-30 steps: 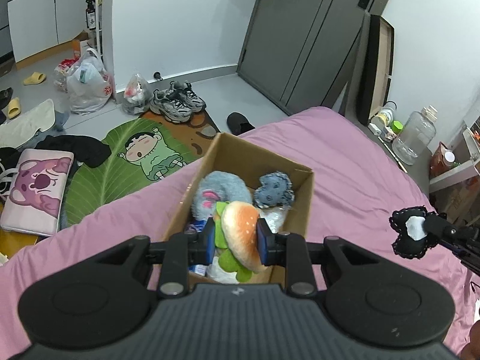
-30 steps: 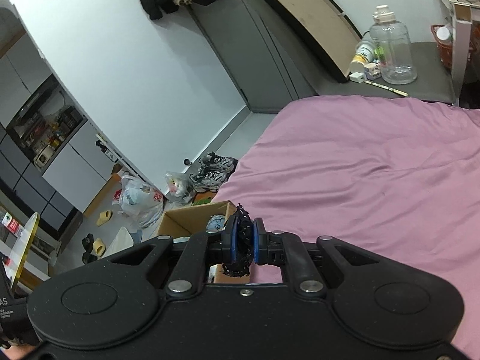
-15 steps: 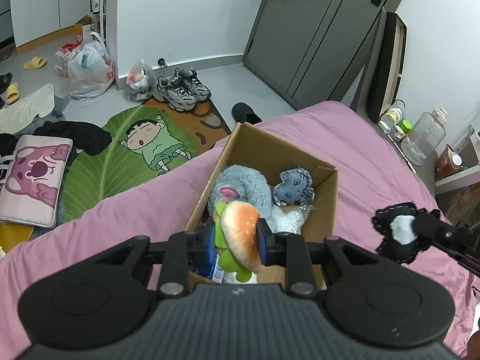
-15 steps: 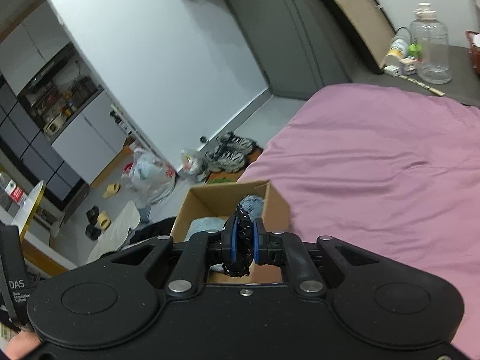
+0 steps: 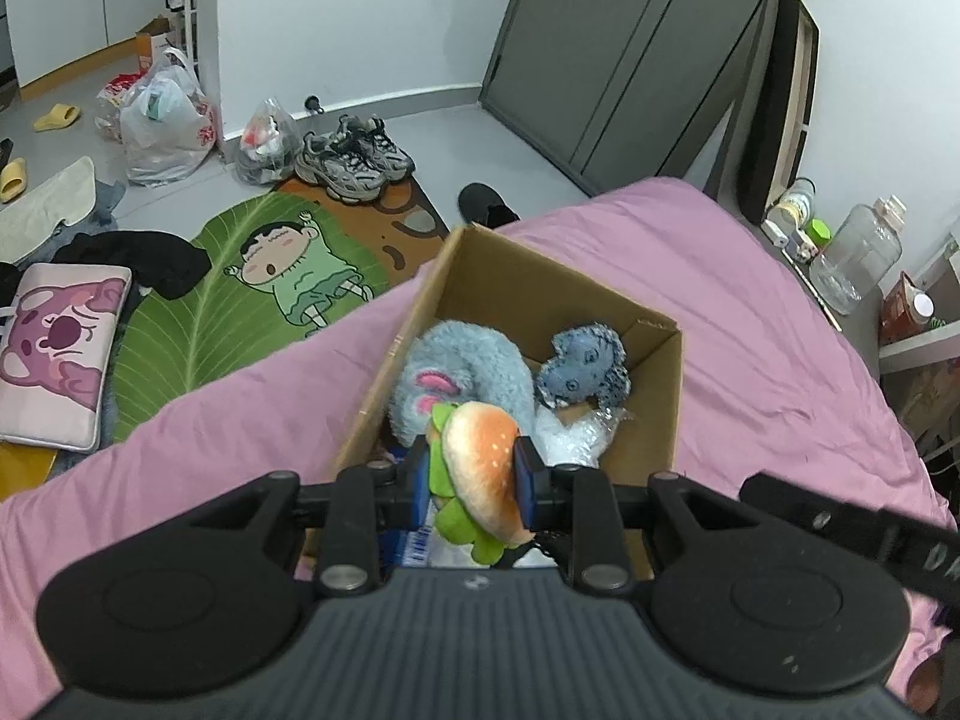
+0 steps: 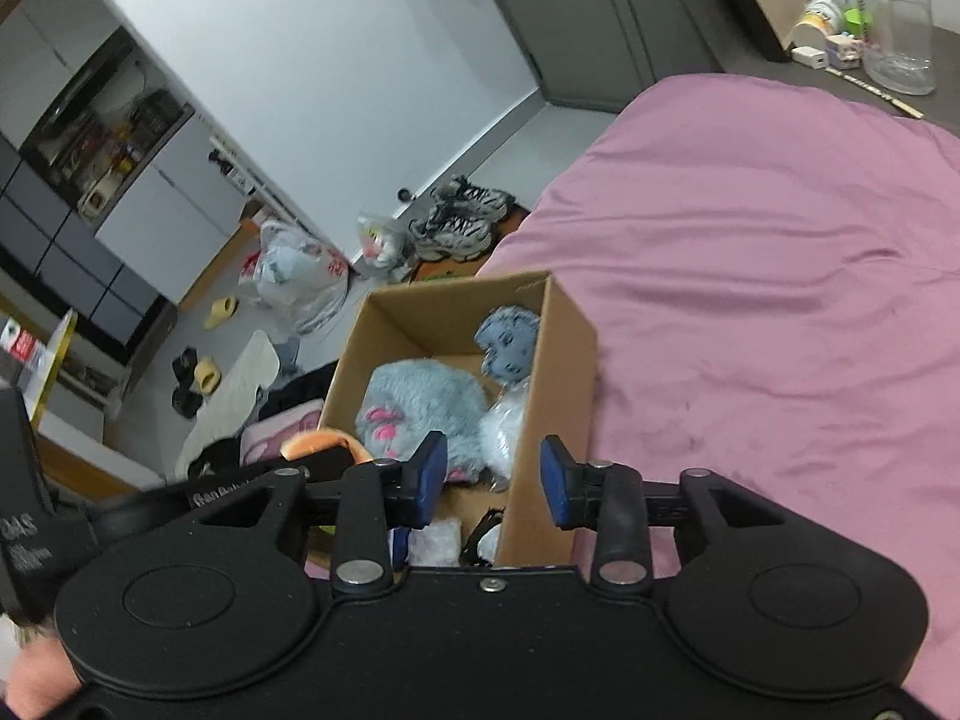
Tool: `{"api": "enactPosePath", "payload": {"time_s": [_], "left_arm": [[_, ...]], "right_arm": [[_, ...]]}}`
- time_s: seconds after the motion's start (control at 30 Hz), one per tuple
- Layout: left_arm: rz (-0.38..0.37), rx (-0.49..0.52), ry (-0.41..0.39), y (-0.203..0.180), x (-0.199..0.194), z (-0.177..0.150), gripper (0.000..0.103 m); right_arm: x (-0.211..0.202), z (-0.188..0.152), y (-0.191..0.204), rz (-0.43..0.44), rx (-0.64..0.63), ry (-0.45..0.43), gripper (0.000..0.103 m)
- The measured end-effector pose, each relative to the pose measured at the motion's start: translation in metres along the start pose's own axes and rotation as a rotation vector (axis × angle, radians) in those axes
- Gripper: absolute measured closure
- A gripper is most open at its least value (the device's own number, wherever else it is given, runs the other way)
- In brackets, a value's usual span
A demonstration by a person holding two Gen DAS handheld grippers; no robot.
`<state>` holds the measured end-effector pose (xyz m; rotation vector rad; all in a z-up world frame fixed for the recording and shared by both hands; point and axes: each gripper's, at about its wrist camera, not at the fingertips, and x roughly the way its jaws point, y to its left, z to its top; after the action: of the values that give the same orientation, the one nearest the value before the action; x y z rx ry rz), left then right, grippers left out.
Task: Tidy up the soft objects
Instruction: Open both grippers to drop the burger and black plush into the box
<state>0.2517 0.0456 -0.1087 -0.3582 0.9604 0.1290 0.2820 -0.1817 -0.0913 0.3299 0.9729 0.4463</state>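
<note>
left gripper: its two blue pads squeeze a soft burger toy from both sides. it hangs over the near end of the box.
right gripper: its jaws are opening. nothing is between the pads. it sits above the near right corner of the box.
black lacy thing: a small dark bit with a white middle lies low in the box, just under the right gripper. it is mostly hidden, so i can't be sure what it is.
cardboard box: open at the top, sitting on the pink bed near its edge.
in the box: a big fluffy grey toy with pink ears, a small blue-grey toy at the far right corner, and a crinkly clear bag beside them.
floor past the bed: a green leaf rug with a cartoon kid on it, then a pair of sneakers and plastic bags by the white wall.
</note>
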Motion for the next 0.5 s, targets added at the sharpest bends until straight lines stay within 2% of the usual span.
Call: {"api": "enactPosePath", "payload": {"time_s": [0.07, 0.17, 0.27, 0.4, 0.5], "left_arm": [[0.002, 0.008, 0.009, -0.007, 0.003, -0.002, 0.076], [-0.002, 0.025, 0.012, -0.015, 0.004, -0.005, 0.074], [-0.011, 0.034, 0.012, -0.021, 0.002, -0.004, 0.065], [0.018, 0.034, -0.016, -0.024, -0.009, -0.001, 0.053], [0.036, 0.043, -0.038, -0.025, -0.021, 0.002, 0.049]], "right_arm": [[-0.004, 0.002, -0.001, 0.002, 0.001, -0.013, 0.059], [-0.005, 0.004, -0.002, 0.011, 0.001, -0.010, 0.058], [-0.003, 0.005, -0.001, 0.017, -0.004, -0.007, 0.055], [-0.005, 0.005, -0.003, 0.022, -0.005, -0.006, 0.053], [-0.009, 0.003, -0.004, 0.024, -0.007, -0.003, 0.050]]}}
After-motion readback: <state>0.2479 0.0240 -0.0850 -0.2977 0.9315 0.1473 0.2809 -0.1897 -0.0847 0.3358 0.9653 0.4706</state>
